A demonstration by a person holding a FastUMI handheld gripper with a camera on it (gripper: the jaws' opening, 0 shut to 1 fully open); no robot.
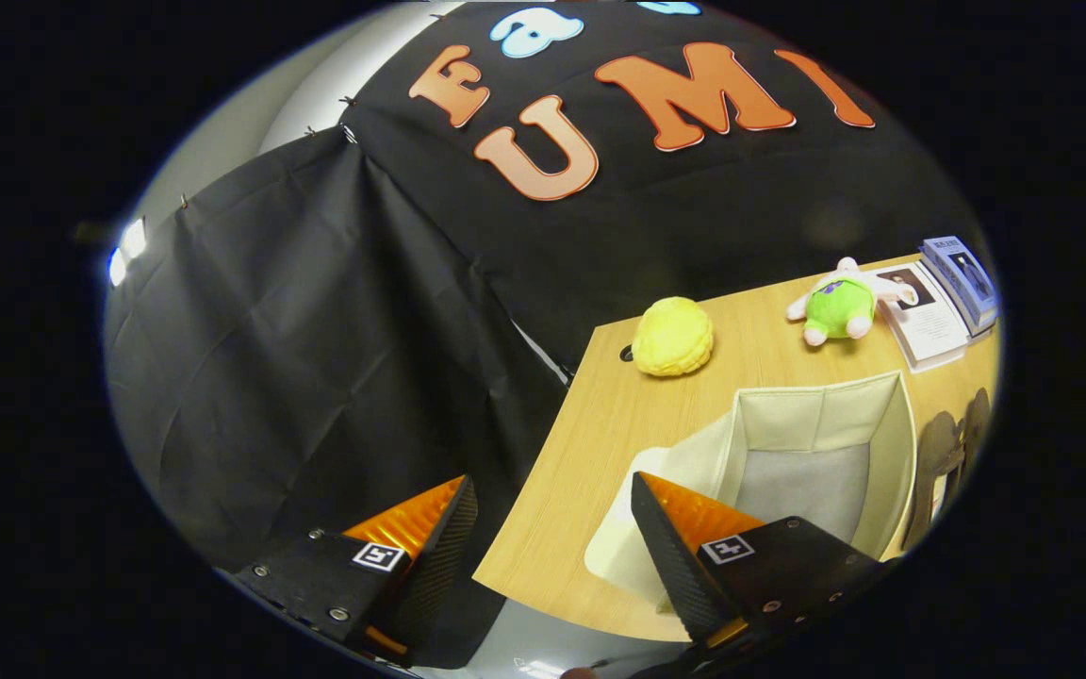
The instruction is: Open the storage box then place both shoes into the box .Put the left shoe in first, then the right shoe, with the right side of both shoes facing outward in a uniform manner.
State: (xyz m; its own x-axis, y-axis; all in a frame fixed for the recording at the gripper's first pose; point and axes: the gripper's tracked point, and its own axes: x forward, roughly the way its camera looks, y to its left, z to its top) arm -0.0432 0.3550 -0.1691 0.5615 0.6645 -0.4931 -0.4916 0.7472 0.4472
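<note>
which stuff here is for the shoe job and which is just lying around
For the job:
- box, already open, nothing visible inside
- lid lying beside the box
- shoes, dark, just past the box
- tool, fingers open and holding nothing

Just lying about:
- yellow plush
- green plush
- booklets
- table carrying it all

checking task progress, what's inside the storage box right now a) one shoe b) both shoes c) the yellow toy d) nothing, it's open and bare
d: the storage box stands open with only its grey floor showing, the dark shoes lie beside it on the table, and the gripper has its jaws apart, holding nothing.
</note>
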